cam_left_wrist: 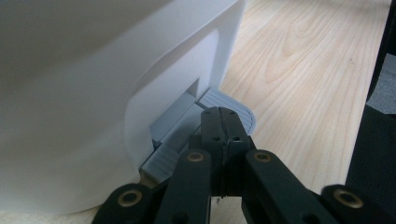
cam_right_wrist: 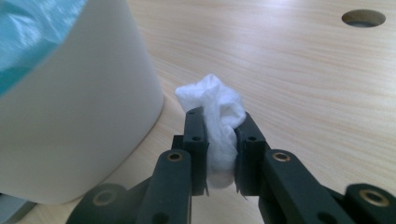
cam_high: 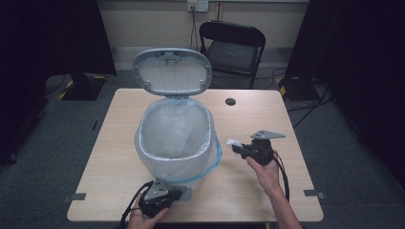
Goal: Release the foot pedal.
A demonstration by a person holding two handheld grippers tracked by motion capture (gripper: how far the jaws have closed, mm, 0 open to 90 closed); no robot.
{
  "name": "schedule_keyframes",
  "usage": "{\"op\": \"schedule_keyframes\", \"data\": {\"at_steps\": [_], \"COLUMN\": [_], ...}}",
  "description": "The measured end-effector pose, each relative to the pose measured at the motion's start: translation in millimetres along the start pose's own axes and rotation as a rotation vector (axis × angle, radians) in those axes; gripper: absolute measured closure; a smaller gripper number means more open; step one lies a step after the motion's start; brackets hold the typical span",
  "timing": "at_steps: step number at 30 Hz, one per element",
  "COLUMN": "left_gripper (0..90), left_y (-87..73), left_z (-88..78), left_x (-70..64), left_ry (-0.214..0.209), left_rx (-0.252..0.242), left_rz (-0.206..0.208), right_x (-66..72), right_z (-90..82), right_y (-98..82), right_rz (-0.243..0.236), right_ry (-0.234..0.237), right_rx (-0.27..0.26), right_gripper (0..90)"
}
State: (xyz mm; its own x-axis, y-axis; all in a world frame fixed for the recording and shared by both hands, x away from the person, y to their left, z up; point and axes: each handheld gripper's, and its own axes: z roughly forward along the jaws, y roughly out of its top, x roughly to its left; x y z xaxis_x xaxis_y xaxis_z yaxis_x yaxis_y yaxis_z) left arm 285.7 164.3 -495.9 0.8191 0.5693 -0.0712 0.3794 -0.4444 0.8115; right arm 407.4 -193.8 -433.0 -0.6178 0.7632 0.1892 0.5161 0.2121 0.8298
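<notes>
A white pedal bin [cam_high: 174, 138] stands mid-table, its grey lid [cam_high: 172, 71] raised and a clear liner with a blue drawstring inside. My left gripper [cam_high: 184, 194] is at the bin's front base, shut with nothing between its jaws. Its tips [cam_left_wrist: 223, 122] rest on the grey foot pedal [cam_left_wrist: 233, 109]. My right gripper [cam_high: 237, 148] hovers right of the bin, above the table, shut on a crumpled white tissue [cam_right_wrist: 215, 116]. The tissue [cam_high: 234, 143] bulges out past the jaw tips, beside the bin wall [cam_right_wrist: 79, 121].
The wooden table [cam_high: 248, 186] has a round cable hole [cam_high: 230, 101] at the back right. A black folding chair [cam_high: 232, 47] stands behind the table. Grey tape marks [cam_high: 74, 196] sit at the near corners. Dark curtains flank both sides.
</notes>
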Motion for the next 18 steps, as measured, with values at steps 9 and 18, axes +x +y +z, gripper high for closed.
{"op": "schedule_keyframes", "data": {"at_steps": [9, 18], "left_gripper": [90.0, 90.0], "left_y": [0.1, 0.0], "left_z": [0.0, 0.0], "left_x": [-0.4, 0.1], "left_ry": [0.002, -0.001], "left_rx": [0.000, 0.000], "left_rz": [-0.006, -0.001], "right_x": [4.7, 12.1], "right_z": [-10.8, -28.1], "right_y": [7.4, 18.8], "right_rz": [0.002, -0.012], "right_ry": [0.033, 0.029], "right_rx": [-0.024, -0.072], "right_gripper": [78.5, 78.6]}}
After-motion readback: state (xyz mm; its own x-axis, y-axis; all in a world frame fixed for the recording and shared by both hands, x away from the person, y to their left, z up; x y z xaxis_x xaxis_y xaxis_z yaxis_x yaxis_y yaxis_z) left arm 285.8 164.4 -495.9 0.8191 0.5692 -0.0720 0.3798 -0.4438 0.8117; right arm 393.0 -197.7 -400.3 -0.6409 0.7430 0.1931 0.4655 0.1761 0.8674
